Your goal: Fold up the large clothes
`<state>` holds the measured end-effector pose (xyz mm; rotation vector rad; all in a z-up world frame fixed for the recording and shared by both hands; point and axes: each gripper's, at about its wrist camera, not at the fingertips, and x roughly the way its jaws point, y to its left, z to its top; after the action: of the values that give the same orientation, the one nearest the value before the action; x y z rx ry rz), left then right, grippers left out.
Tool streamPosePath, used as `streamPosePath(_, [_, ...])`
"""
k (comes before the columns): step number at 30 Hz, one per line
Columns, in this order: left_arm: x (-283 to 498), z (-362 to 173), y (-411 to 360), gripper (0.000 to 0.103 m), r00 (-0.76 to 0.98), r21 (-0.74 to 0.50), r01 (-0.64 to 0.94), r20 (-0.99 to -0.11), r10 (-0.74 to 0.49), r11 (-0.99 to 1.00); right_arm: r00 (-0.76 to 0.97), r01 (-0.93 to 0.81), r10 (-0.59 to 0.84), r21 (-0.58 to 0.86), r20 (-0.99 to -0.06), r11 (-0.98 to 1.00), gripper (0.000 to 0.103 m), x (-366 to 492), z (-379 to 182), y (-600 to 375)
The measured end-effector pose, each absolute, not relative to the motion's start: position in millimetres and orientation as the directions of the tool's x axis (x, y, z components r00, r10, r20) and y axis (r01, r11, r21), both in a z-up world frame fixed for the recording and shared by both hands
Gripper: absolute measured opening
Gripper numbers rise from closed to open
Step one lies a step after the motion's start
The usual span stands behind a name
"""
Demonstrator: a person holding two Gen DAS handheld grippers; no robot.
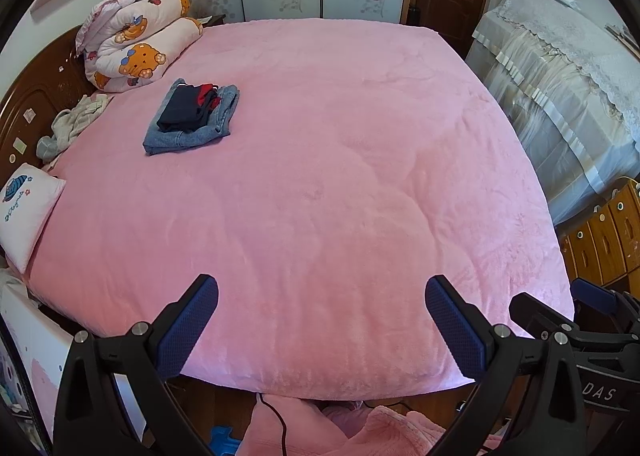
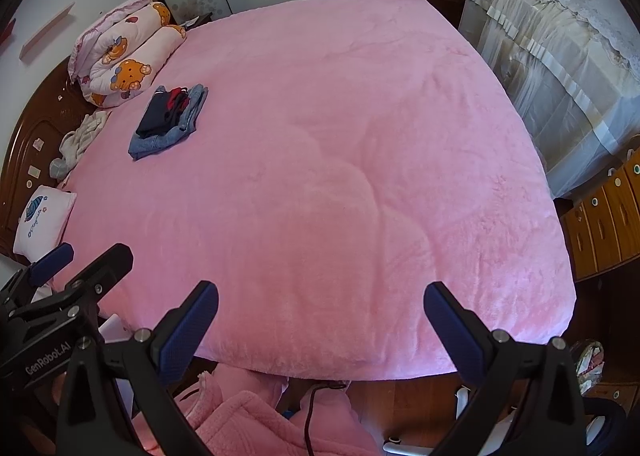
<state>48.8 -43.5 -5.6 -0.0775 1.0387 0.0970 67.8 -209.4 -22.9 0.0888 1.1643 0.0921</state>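
A folded pile of clothes [image 1: 192,118], dark and red garments on blue jeans, lies on the far left of a bed under a pink blanket [image 1: 320,176]; it also shows in the right wrist view [image 2: 168,122]. My left gripper [image 1: 320,320] is open and empty above the bed's near edge. My right gripper [image 2: 320,320] is open and empty beside it, above the same edge. A pink fleece garment [image 2: 248,420] lies below the bed's near edge, also in the left wrist view [image 1: 380,432]. A crumpled whitish garment [image 1: 74,122] lies by the headboard.
A rolled bear-print quilt [image 1: 140,44] and a small white pillow [image 1: 24,212] sit along the wooden headboard [image 1: 32,108] at the left. A lace-covered piece of furniture [image 1: 560,88] and wooden drawers [image 1: 608,236] stand to the right. A black cable [image 2: 310,412] runs across the floor.
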Motion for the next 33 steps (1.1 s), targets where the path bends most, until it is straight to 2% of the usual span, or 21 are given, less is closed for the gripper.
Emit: streamPosePath(33, [40.4, -4.0, -46.1, 0.103, 0.509, -0.011, -0.117, -0.859, 0.051, 0.993, 0.389, -0.023, 0.116, 0.116, -0.914, 0.993, 0.103, 67.7, -26.0, -213.1])
